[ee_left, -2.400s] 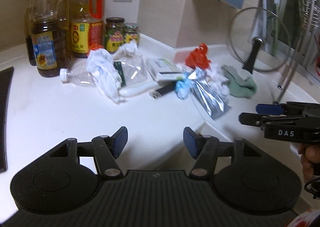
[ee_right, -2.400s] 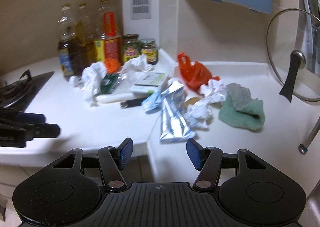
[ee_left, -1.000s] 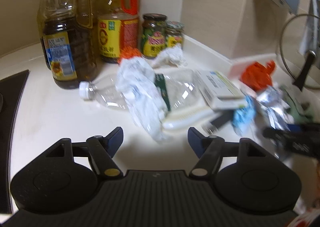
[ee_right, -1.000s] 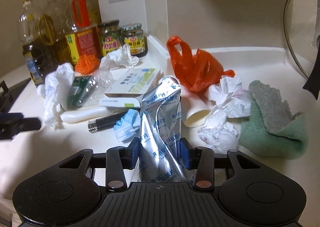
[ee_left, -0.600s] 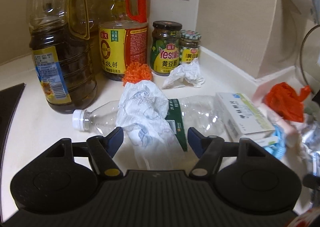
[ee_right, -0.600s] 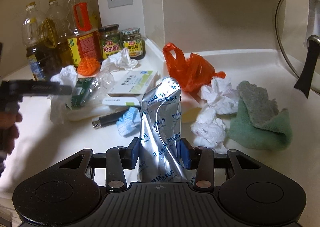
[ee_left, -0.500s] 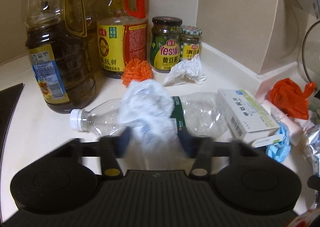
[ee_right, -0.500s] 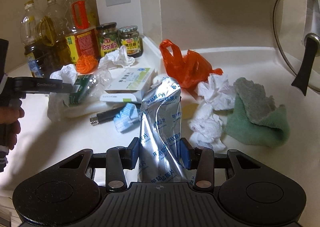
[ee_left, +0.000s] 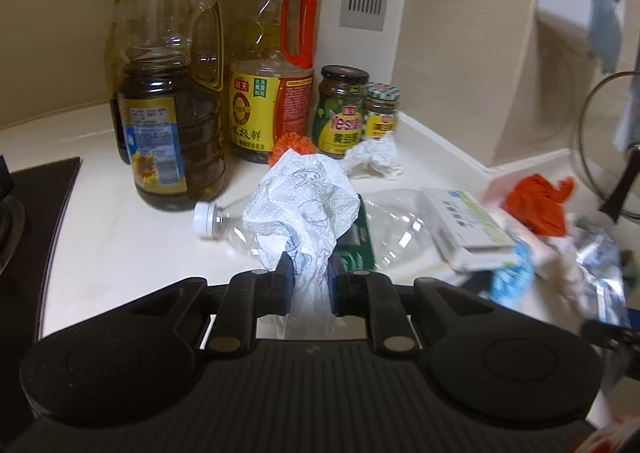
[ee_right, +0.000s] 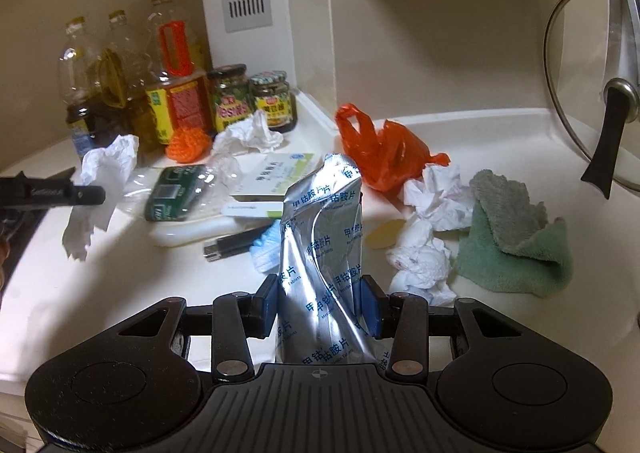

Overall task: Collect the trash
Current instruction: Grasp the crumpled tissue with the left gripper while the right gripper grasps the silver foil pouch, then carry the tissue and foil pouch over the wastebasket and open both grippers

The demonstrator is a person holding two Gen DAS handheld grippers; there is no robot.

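In the left wrist view, the left gripper [ee_left: 308,273] has just closed its jaws on the lower tail of a crumpled white paper towel with a faint blue print [ee_left: 304,193], which hangs in front of a clear crushed plastic bottle with a white cap [ee_left: 384,221] lying on the white tabletop [ee_left: 120,221]; a white medicine box [ee_left: 464,221] lies to the right. In the right wrist view, the right gripper [ee_right: 320,309] has its jaws partly closed on a silver foil pouch with blue print [ee_right: 324,237], held upright near the camera. So 2 pieces are in hand; no bin shows. Left to collect: an orange plastic bag [ee_right: 384,153], white tissue wads [ee_right: 428,237], the bottle and the box.
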